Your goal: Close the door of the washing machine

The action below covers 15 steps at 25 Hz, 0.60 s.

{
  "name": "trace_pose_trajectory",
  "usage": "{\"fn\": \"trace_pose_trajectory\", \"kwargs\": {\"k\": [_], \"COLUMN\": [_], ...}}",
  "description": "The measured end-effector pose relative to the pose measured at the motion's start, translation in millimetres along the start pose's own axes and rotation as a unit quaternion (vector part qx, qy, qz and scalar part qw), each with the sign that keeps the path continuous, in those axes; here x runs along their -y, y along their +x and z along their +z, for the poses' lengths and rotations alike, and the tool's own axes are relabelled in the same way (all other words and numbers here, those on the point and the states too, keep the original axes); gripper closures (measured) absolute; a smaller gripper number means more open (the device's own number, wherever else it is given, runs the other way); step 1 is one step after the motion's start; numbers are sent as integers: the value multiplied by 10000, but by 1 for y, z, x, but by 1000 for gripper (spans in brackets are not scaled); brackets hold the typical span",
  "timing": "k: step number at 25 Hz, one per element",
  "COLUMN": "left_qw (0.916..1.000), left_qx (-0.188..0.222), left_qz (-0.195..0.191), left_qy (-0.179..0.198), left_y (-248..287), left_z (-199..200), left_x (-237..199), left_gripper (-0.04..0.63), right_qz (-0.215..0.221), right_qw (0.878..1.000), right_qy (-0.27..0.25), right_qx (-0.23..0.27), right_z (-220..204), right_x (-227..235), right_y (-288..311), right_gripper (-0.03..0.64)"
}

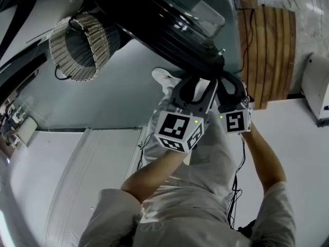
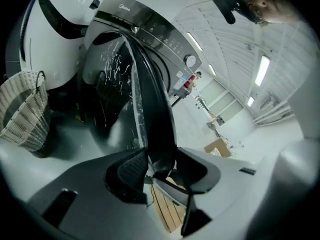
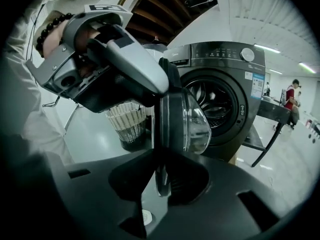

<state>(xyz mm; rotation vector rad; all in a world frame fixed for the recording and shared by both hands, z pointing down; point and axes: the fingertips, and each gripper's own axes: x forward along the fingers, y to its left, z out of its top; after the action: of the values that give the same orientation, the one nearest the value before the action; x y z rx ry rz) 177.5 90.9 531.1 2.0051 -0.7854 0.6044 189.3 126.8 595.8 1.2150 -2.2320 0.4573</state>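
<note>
The washing machine (image 3: 225,91) stands with its round black glass door (image 1: 175,24) swung open. Both grippers meet at the door's free edge. My left gripper (image 1: 198,89) straddles the thick black rim (image 2: 155,114); its jaws stand wide, and a thin gap shows beside the left pad (image 2: 131,171). My right gripper (image 1: 229,86) sits just beside it. In the right gripper view the door rim (image 3: 165,129) runs down between that gripper's jaws (image 3: 160,179). The ribbed right pad (image 3: 182,184) lies against the rim, while floor shows between the rim and the left jaw.
A wicker laundry basket (image 1: 77,45) stands on the floor left of the machine. A wooden pallet (image 1: 267,45) leans at the right, with a white appliance (image 1: 316,86) beyond it. Cables (image 1: 237,158) trail by the person's legs. A person in red (image 3: 290,96) stands far off.
</note>
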Motion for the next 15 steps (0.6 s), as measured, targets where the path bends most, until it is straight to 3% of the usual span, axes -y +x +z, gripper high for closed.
{"fn": "trace_pose_trajectory", "kwargs": {"k": [3, 7, 10, 15], "left_qw": [9970, 9857, 9784, 9646], "left_qx": [-405, -800, -616, -178], "left_qz": [-630, -1417, -1752, -2032], "left_qy": [188, 447, 911, 1670], "left_y": [1, -6, -12, 5], "left_z": [-10, -25, -16, 20], "left_x": [5, 6, 4, 16], "left_gripper": [442, 503, 581, 592], "right_qz": [47, 31, 15, 50], "right_qw": [9999, 9996, 9995, 9988], "right_qy": [-109, -205, -263, -443], "right_qx": [-62, -168, -177, -220], "right_z": [0, -3, -2, 2], "right_x": [7, 20, 32, 61], "right_y": [-1, -3, -1, 0], "right_gripper": [540, 541, 543, 543]}}
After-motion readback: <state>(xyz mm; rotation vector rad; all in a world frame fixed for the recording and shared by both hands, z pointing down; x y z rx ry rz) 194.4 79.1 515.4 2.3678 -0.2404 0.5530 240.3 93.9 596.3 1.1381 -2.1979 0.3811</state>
